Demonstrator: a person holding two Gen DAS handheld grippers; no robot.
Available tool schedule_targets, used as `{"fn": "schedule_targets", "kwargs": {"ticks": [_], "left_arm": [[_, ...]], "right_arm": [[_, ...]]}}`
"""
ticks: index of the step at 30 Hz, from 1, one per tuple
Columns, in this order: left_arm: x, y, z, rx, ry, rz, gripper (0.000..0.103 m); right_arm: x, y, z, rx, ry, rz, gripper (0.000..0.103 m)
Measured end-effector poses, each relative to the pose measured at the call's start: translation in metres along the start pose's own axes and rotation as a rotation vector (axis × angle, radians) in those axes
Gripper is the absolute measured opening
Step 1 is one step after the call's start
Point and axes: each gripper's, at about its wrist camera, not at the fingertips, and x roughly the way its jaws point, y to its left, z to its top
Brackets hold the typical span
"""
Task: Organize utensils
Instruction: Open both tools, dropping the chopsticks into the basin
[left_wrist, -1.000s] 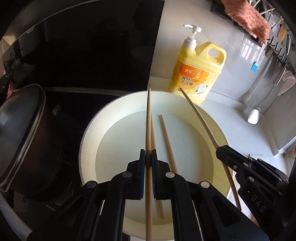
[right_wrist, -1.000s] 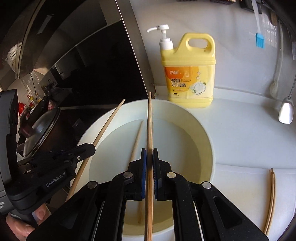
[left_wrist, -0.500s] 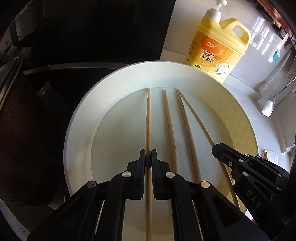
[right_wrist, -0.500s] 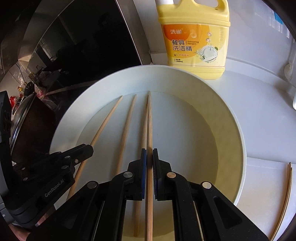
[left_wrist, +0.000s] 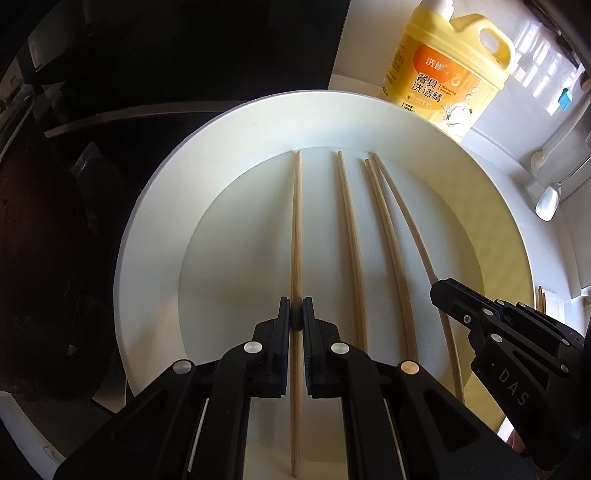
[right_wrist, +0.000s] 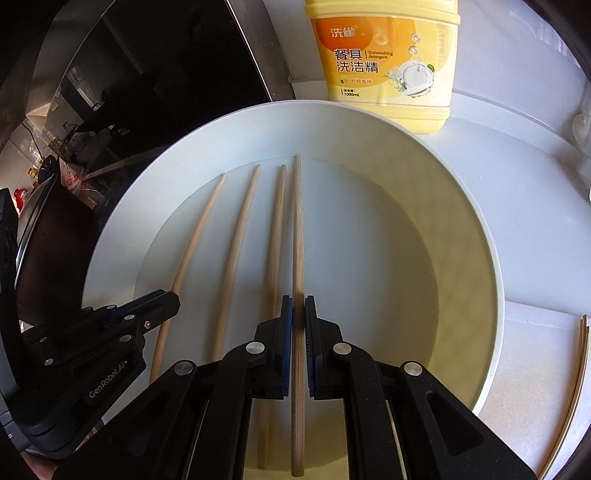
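A wide white plate (left_wrist: 155, 206) fills both views. My left gripper (left_wrist: 296, 314) is shut on a wooden chopstick (left_wrist: 296, 229) that slopes down into the plate, its tip at the far edge of the well. My right gripper (right_wrist: 298, 306) is shut on another chopstick (right_wrist: 297, 229), held the same way. Two loose chopsticks (right_wrist: 240, 240) (right_wrist: 275, 240) lie in the plate between the held ones. In the right wrist view the left gripper (right_wrist: 166, 301) sits at lower left with its chopstick (right_wrist: 199, 229). In the left wrist view the right gripper (left_wrist: 439, 291) shows at right.
A yellow detergent bottle (right_wrist: 384, 62) stands just behind the plate. A dark stove surface and a pot (right_wrist: 33, 236) lie to the left. More chopsticks (right_wrist: 576, 387) rest on the white counter at right. A spoon (left_wrist: 548, 197) hangs by the wall.
Both grippers have come down and tipped toward the plate. The two held chopsticks went from reaching over the far rim to lying low inside the plate beside the loose pair.
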Motion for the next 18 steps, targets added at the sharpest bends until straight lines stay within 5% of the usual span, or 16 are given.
{"fn": "schedule_targets", "kwargs": {"ticks": [3, 8, 18], "left_arm": [[-0.003, -0.001, -0.001, -0.005, -0.008, 0.006, 0.012], [-0.020, 0.003, -0.001, -0.005, -0.056, 0.038, 0.050], [-0.038, 0.015, -0.008, -0.011, -0.067, 0.052, 0.062]], "right_arm": [[-0.004, 0.000, 0.000, 0.001, -0.017, -0.006, 0.009], [-0.015, -0.001, 0.001, 0.002, -0.043, -0.009, 0.021], [-0.034, -0.005, -0.006, 0.019, -0.074, -0.004, 0.038]]}}
